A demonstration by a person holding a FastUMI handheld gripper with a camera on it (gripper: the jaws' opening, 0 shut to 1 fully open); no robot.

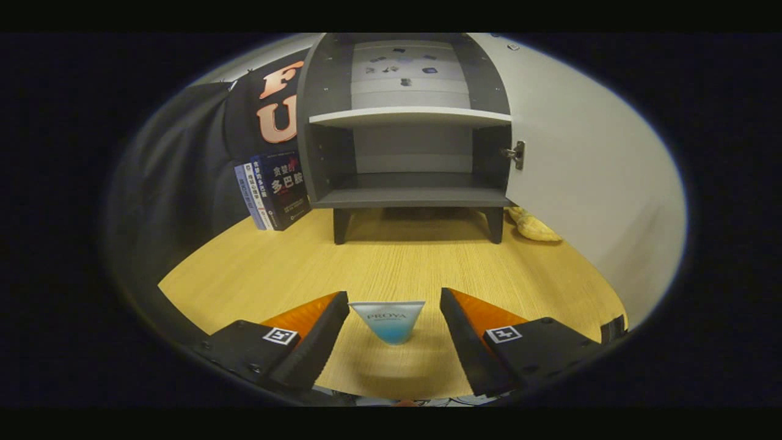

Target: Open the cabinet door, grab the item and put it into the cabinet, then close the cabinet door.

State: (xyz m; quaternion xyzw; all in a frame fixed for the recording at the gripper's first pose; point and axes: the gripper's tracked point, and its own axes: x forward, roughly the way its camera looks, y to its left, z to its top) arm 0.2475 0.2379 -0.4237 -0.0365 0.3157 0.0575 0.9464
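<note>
A small grey cabinet (409,197) stands on short legs at the back of the wooden table (256,275). Its white door (586,183) is swung wide open to the right, and the two shelves inside hold nothing. My gripper (391,321) is open, low over the table's near part. Between its fingers stands the item (389,321), a small tube with a white top and a blue lower end. The left finger sits close beside the tube, while the right finger is a clear gap away from it.
Several books (274,189) lean upright against the cabinet's left side. A yellow, corn-like object (534,227) lies on the table behind the open door, beside the cabinet's right leg. Bare tabletop stretches between the tube and the cabinet.
</note>
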